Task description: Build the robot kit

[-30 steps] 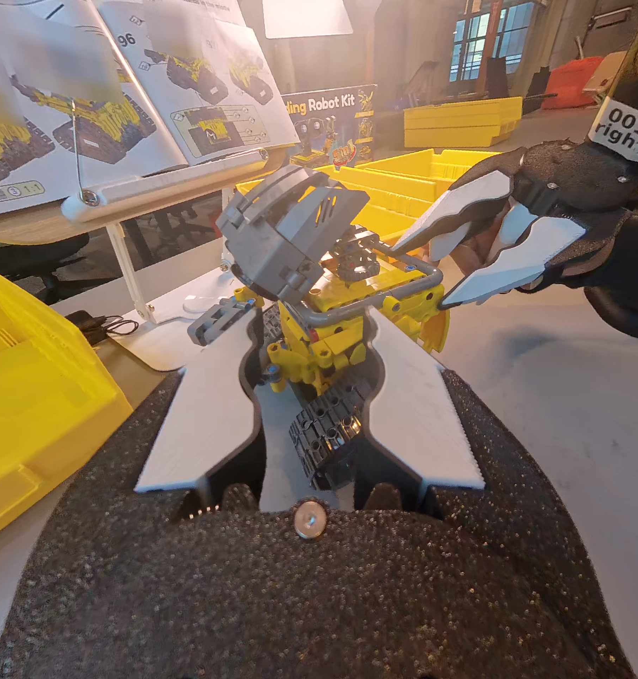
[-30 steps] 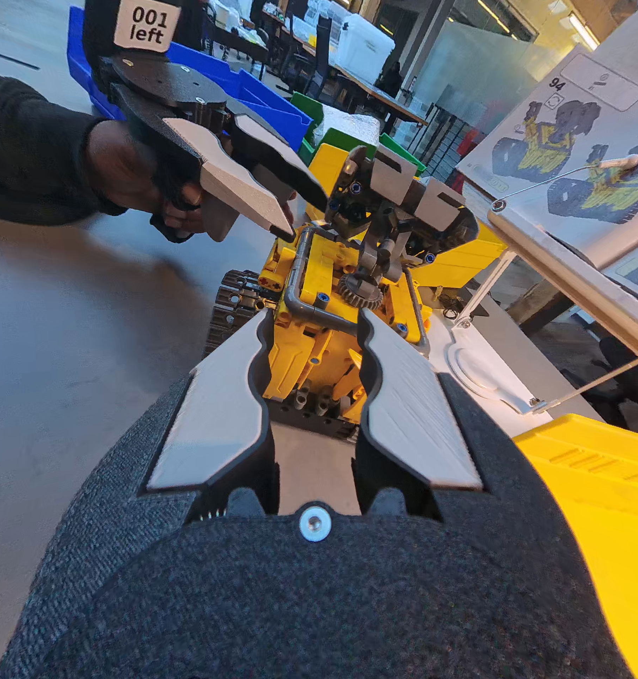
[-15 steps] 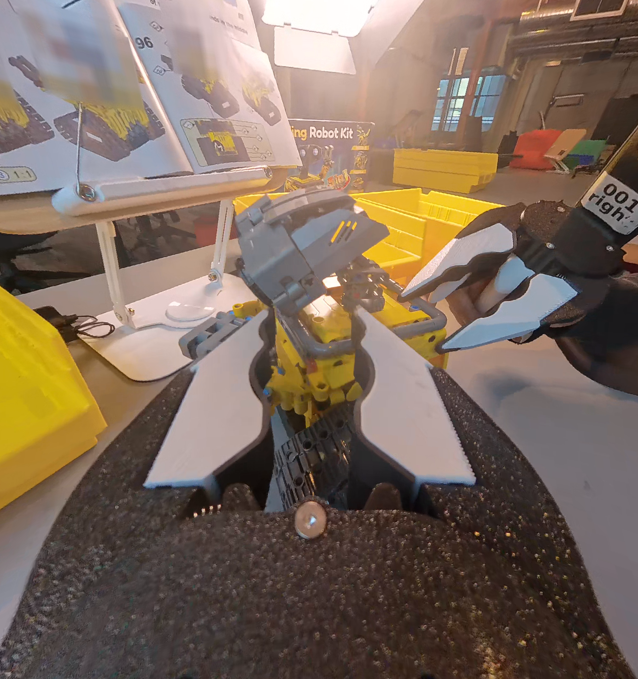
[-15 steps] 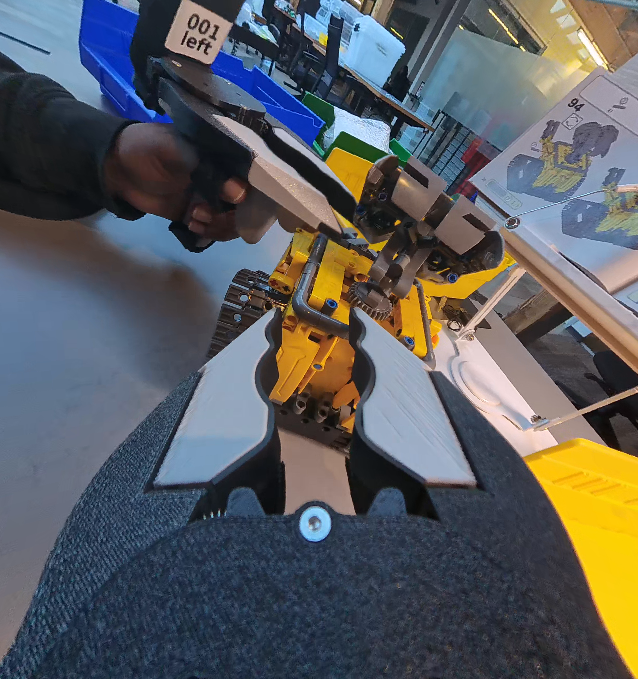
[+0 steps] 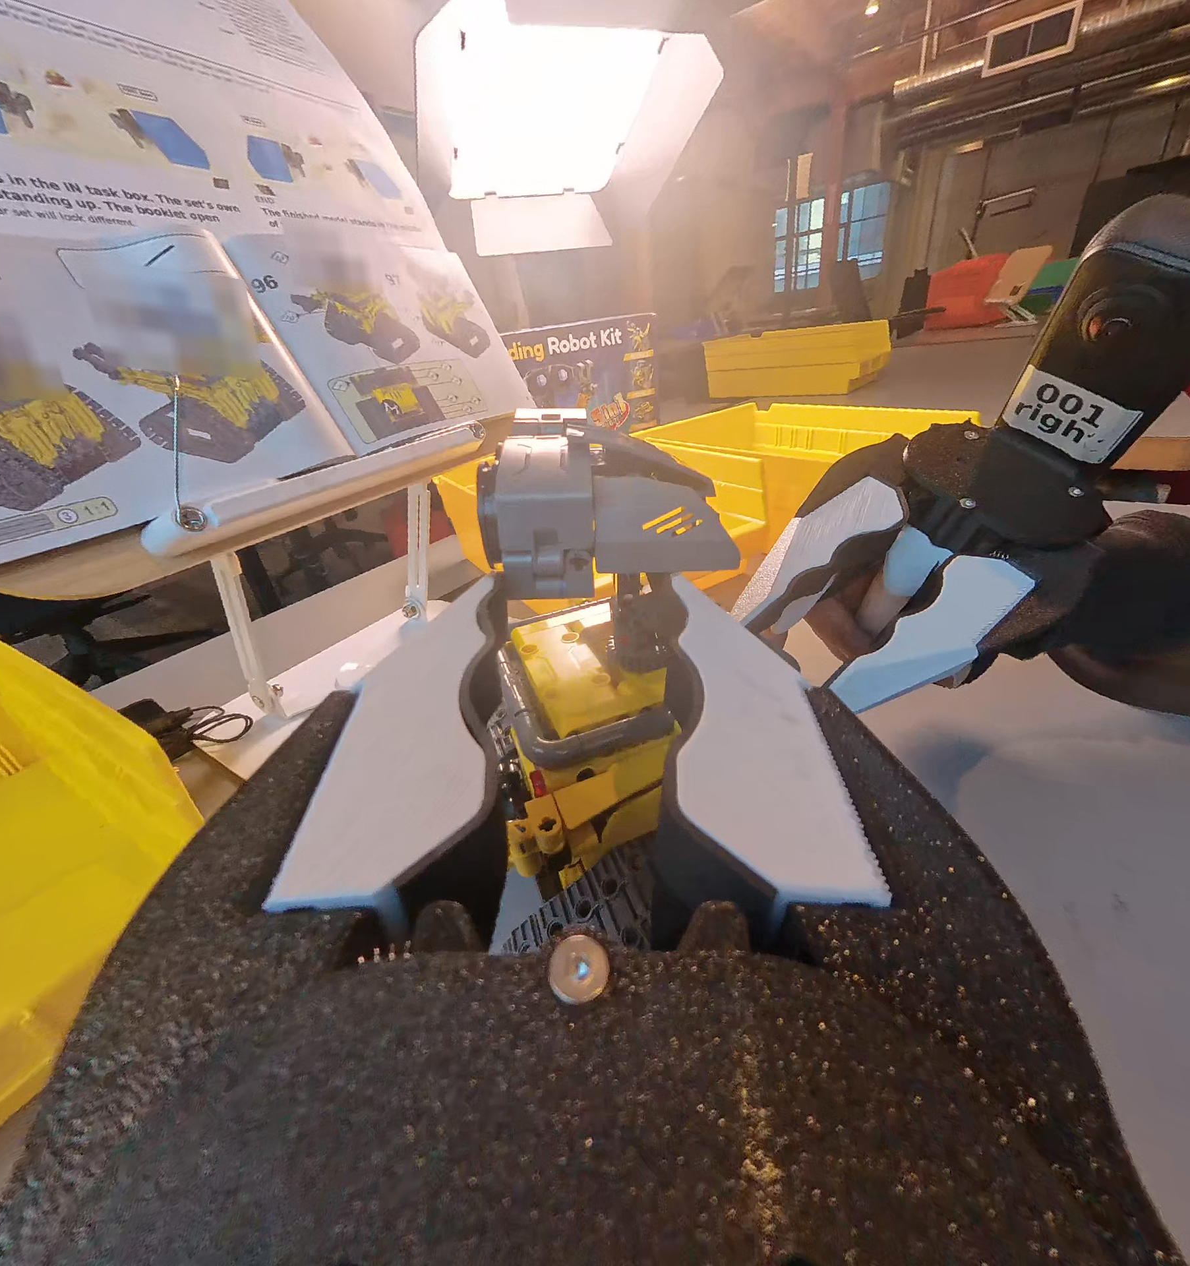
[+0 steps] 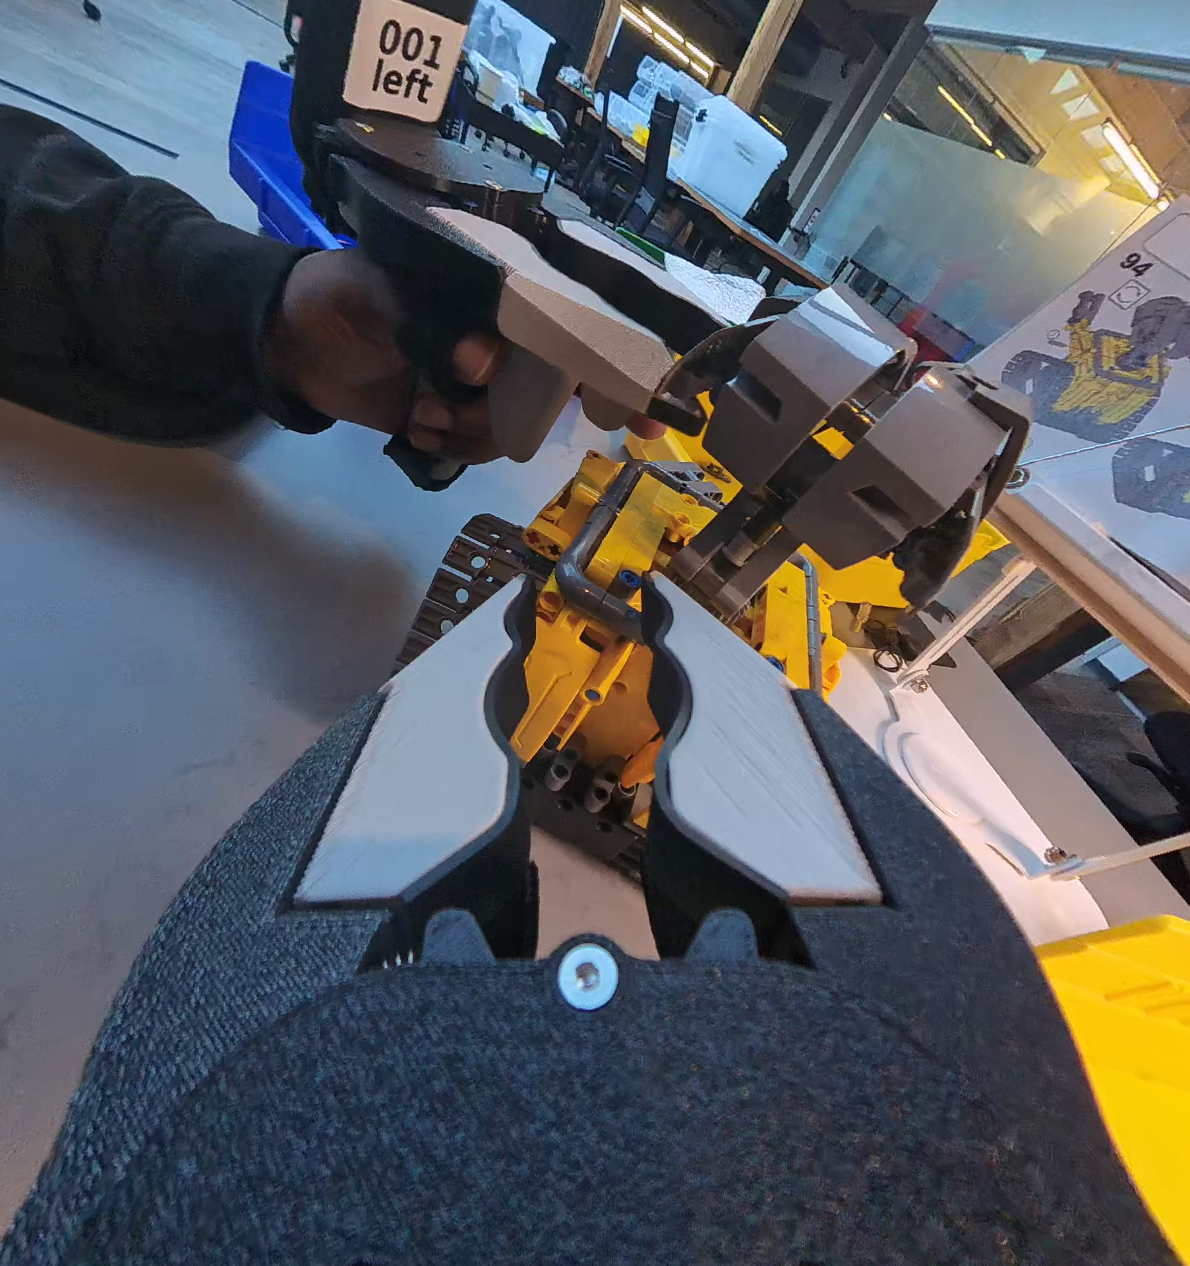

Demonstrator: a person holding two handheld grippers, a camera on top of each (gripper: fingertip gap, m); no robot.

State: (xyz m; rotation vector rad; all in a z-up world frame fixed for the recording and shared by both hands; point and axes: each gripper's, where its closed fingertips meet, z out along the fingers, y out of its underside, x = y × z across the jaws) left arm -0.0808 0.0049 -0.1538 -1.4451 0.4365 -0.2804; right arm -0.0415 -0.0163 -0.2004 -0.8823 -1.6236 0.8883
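Note:
A yellow brick robot model (image 5: 588,685) on black tracks (image 6: 468,568) stands on the grey table. Its grey head (image 5: 544,507) sits on a black neck above the body. My left gripper (image 5: 581,582) is up at head height and closed on the rear of the head (image 6: 818,383); it also shows in the right wrist view (image 6: 674,370). My right gripper (image 6: 585,586) is closed on the body's (image 6: 578,685) upper corner, where a grey bent tube (image 6: 592,582) runs. It shows to the right in the left wrist view (image 5: 790,651), tips partly hidden.
An open instruction booklet (image 5: 167,383) rests on a white stand (image 6: 934,774) just behind the model. Yellow bins lie left (image 5: 44,856) and behind (image 5: 818,438). A kit box (image 5: 578,370), a lit lamp panel (image 5: 551,103) and a blue bin (image 6: 263,157) stand farther off.
My left gripper has risen from the body's side to the head and closed on its rear. The head now looks level instead of tilted. My right gripper's jaws have narrowed on the body.

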